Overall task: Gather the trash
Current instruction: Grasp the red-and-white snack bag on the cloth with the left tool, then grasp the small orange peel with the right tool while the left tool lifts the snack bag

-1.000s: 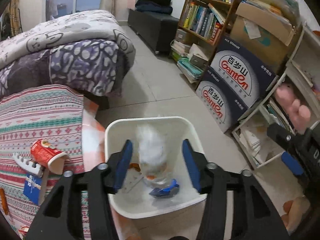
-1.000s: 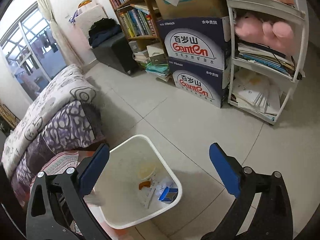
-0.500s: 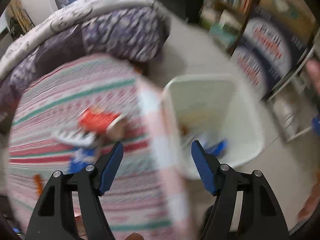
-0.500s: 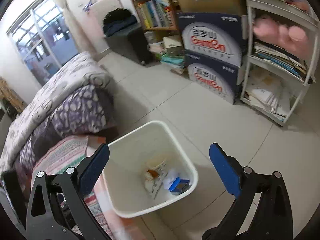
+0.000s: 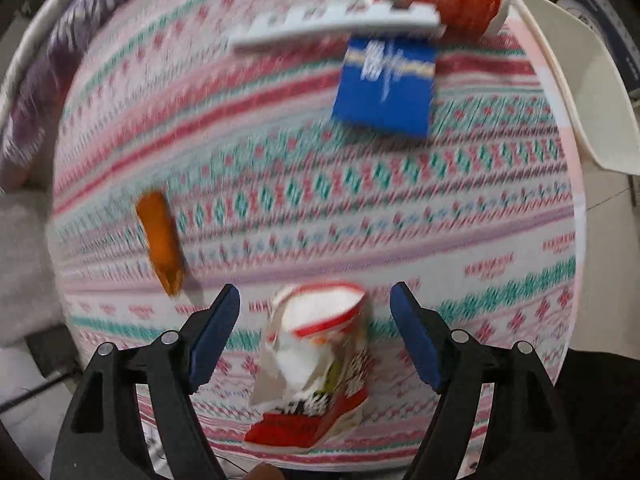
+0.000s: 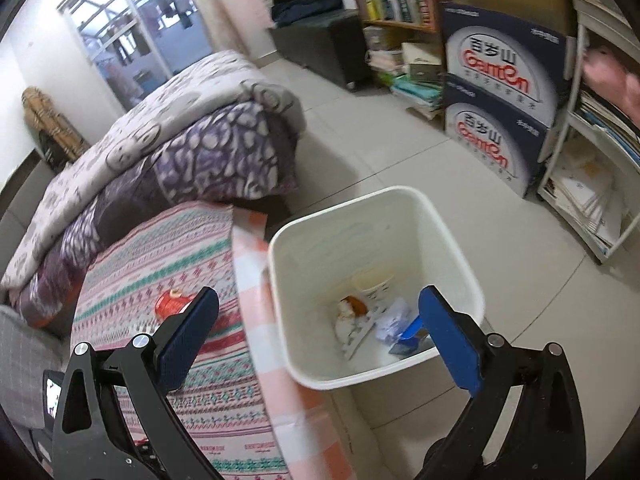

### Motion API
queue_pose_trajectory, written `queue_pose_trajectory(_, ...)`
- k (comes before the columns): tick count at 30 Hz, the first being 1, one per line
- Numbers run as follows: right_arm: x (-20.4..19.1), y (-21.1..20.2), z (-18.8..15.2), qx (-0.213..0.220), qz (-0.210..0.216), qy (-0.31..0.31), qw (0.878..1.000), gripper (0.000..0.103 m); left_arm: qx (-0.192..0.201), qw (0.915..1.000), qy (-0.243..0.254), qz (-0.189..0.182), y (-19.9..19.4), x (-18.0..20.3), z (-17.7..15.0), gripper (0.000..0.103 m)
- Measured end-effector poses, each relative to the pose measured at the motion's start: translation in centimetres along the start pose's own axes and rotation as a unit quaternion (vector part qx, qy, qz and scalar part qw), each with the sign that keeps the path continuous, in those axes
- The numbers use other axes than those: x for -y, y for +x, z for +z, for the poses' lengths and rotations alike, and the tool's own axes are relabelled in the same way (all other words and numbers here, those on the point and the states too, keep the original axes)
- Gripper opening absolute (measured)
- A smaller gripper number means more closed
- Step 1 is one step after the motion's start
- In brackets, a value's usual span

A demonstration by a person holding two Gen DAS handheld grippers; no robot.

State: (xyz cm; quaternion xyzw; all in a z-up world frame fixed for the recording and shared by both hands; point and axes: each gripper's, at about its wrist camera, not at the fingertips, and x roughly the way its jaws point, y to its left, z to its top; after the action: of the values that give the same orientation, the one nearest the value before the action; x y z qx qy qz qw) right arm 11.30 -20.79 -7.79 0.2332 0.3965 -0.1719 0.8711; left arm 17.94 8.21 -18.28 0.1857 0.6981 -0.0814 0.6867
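My left gripper (image 5: pixel 316 332) is open over the patterned tablecloth (image 5: pixel 280 184), its jaws either side of a torn red-and-white paper carton (image 5: pixel 316 364) without touching it. Farther on lie an orange wrapper (image 5: pixel 160 242), a blue packet (image 5: pixel 386 86), a white comb-like plastic strip (image 5: pixel 340 26) and a red paper cup (image 5: pixel 444 0) on its side. My right gripper (image 6: pixel 320 332) is open and empty above the white trash bin (image 6: pixel 404 208), which holds several pieces of trash (image 6: pixel 372 316). The red cup also shows in the right wrist view (image 6: pixel 172 304).
The bin's rim shows at the table's right edge (image 5: pixel 576 80). A quilt-covered bed (image 6: pixel 160 128) lies behind the table. Blue water cartons (image 6: pixel 504 92), a bookshelf (image 6: pixel 396 0) and a white rack (image 6: pixel 592 168) line the tiled floor to the right.
A white piece dropped from my left gripper into the bin. The left gripper then swung left from the bin to over the table, above the torn carton. The right gripper drifted slightly.
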Motion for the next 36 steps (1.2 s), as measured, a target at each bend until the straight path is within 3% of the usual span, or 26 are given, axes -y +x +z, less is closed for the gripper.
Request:
queue_pose_trajectory(3,-1.0,0.7,-0.5,-0.015,0.007,-0.001,1.000,0.096,0.000,0.9999,0.000,-0.012,0.7,-0.9,-1.3,0.075)
queue_pose_trajectory(4,-1.5,1.0,-0.8,-0.020,0.009,-0.004,1.000,0.096,0.004,0.9999,0.001,-0.015,0.7,-1.0,-1.5,0.068)
queue_pose_trajectory(5,-1.8,1.2,-1.0,-0.023,0.010,-0.006,1.000,0.096,0.011,0.9998,0.001,-0.019,0.6,-1.3,-1.9,0.052)
queue_pose_trajectory(7,-2.7,1.6,-1.5,-0.029,0.012,-0.015,0.999,0.096,0.029,0.9989,-0.008,-0.036,0.0,-2.2,-2.6,0.048)
queue_pose_trajectory(8,-3.0,1.7,-1.6,-0.031,0.014,-0.020,0.999,0.096,0.042,0.9981,-0.014,-0.044,-0.5,-2.7,-2.8,0.037)
queue_pose_trajectory(11,-4.2,1.8,-2.0,-0.030,0.020,-0.032,0.999,0.096,0.096,0.9919,-0.059,-0.060,-2.5,-5.4,-3.7,0.035)
queue_pose_trajectory(15,-6.4,2.1,-3.1,-0.026,0.022,-0.069,0.997,0.096,0.182,0.9694,-0.137,-0.090,-5.1,-10.1,-5.7,0.034)
queue_pose_trajectory(17,-7.9,2.5,-4.0,-0.031,0.024,-0.094,0.995,0.096,0.211,0.9592,-0.163,-0.093,-6.1,-11.4,-6.3,0.034)
queue_pose_trajectory(22,-12.8,3.8,-7.3,-0.056,0.048,-0.171,0.983,0.096,0.298,0.9235,-0.226,-0.085,-9.8,-14.5,-7.9,0.033)
queue_pose_trajectory(29,-20.6,5.0,-13.3,-0.103,0.110,-0.265,0.952,0.096,0.373,0.8799,-0.292,-0.037,-13.3,-19.7,-9.7,0.033)
queue_pose_trajectory(30,-22.1,5.3,-14.5,-0.111,0.119,-0.277,0.947,0.096,0.384,0.8705,-0.305,-0.038,-13.9,-20.7,-10.3,0.033)
queue_pose_trajectory(34,-26.7,6.5,-18.0,-0.134,0.136,-0.299,0.935,0.093,0.395,0.8541,-0.336,-0.039,-14.5,-22.8,-11.3,0.033)
queue_pose_trajectory(36,-28.9,7.1,-19.4,-0.146,0.133,-0.316,0.928,0.083,0.393,0.8523,-0.343,-0.037,-14.5,-23.6,-11.5,0.033)
